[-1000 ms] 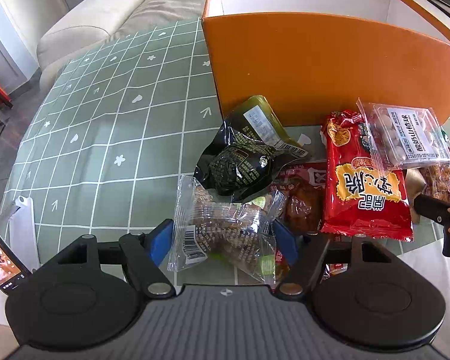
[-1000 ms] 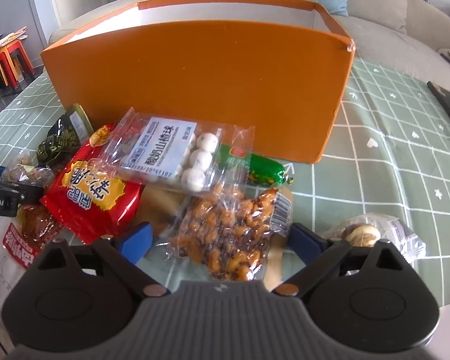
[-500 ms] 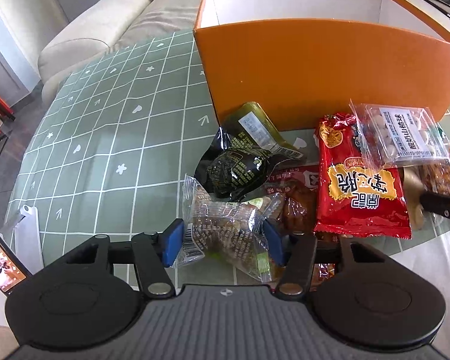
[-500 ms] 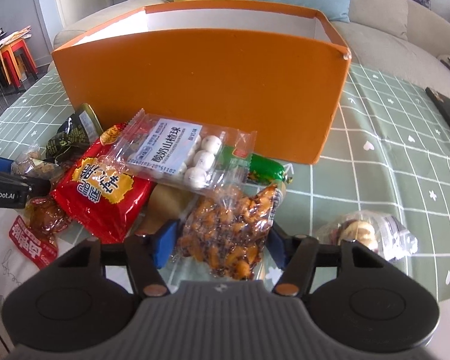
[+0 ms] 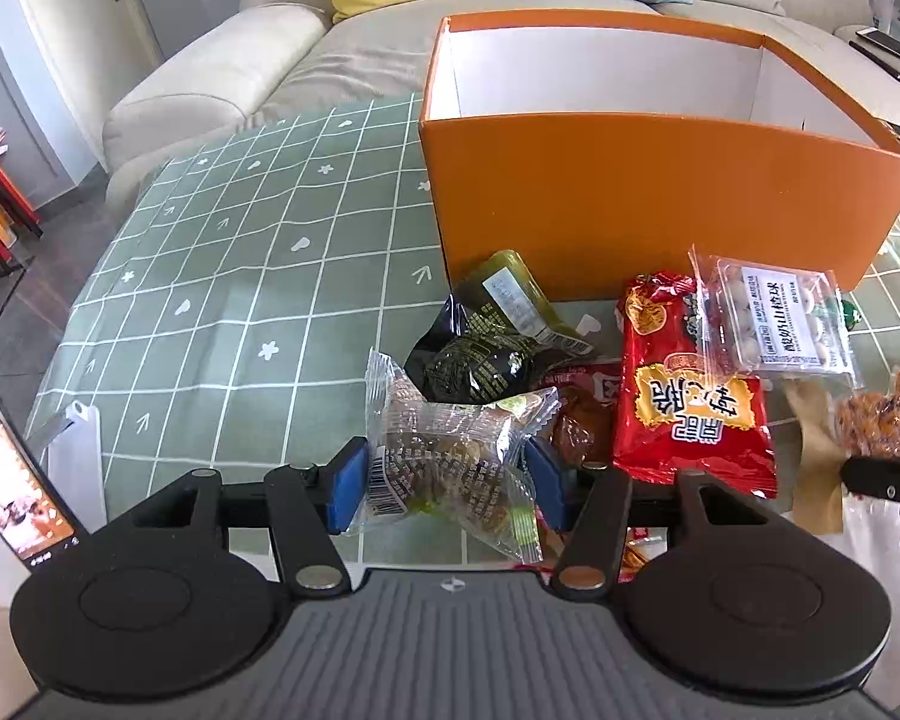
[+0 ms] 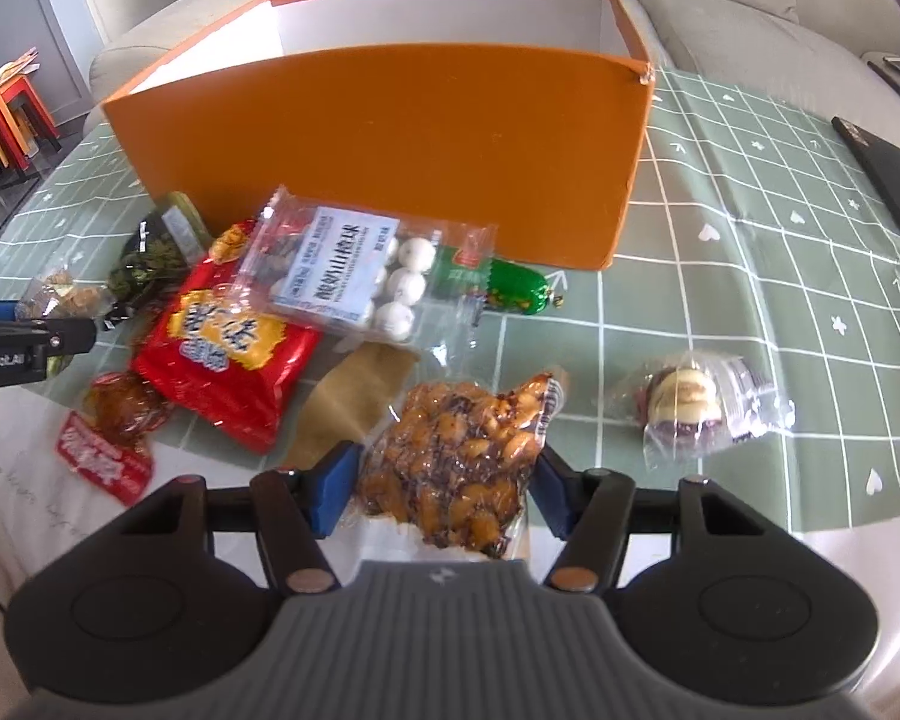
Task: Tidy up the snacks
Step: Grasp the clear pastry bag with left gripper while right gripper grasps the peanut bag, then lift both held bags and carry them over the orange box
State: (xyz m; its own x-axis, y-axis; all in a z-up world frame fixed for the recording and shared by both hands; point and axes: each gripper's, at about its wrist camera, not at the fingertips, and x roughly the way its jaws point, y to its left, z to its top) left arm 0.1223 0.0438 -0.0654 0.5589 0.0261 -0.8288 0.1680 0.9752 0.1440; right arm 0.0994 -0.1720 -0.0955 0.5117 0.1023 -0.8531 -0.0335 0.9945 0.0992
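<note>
My left gripper (image 5: 444, 480) is shut on a clear-wrapped dark pastry packet (image 5: 450, 450), its blue pads pressing both sides, and holds it a little above the green checked tablecloth (image 5: 240, 276). My right gripper (image 6: 444, 489) is shut on a clear packet of orange-brown nuts (image 6: 456, 450), also raised off the cloth. The open orange box (image 5: 630, 204) stands just behind the snack pile, its white inside showing nothing in it. On the cloth lie a red packet (image 5: 690, 402), a clear tray of white balls (image 5: 780, 324) and a black-green packet (image 5: 480, 354).
A green sausage (image 6: 510, 285), a wrapped pastry (image 6: 690, 408), a tan paper piece (image 6: 354, 402) and a small red snack (image 6: 114, 426) lie near the right gripper. A phone (image 5: 0, 480) rests at the table's left edge, a black notebook (image 6: 888, 174) at far right. A sofa stands behind.
Both grippers closed onto their packets, the left on the pastry, the right on the nuts, and then rose slightly with them. The box's inside shows more in both views.
</note>
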